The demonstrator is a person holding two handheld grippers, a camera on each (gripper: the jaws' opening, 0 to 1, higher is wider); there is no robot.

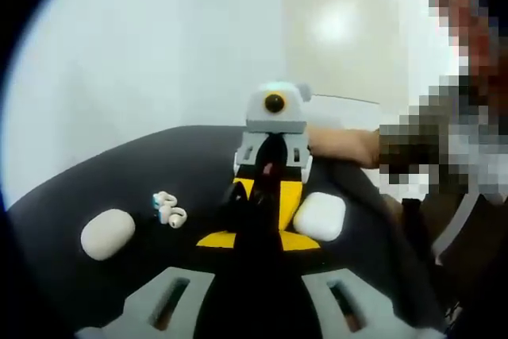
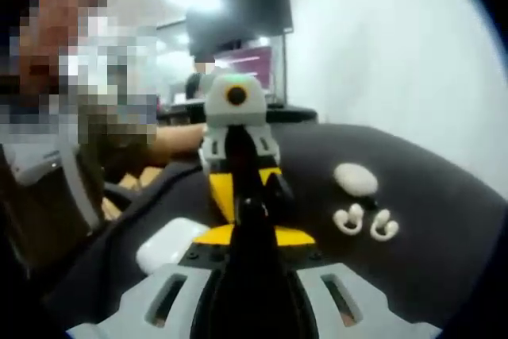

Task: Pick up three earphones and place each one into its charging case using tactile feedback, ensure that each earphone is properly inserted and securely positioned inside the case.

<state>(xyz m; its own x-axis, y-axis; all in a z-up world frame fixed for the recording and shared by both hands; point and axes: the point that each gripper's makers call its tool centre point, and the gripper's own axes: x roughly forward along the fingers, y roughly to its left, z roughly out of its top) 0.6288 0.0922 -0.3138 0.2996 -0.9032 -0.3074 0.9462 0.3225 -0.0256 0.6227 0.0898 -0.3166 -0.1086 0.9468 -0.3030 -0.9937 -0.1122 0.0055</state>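
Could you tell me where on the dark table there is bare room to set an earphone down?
Bare table lies beyond the oval case and earphones, toward the far edge. It is crowded mid-table, where the grippers meet beside the white case.

Two earphones (image 2: 365, 222) beside oval case (image 2: 355, 179) — dark table (image 2: 444, 220).

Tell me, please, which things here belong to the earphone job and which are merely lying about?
Job: two loose earphones; oval case; rounded white case; left gripper; right gripper.

Lying about: dark screen; black table.
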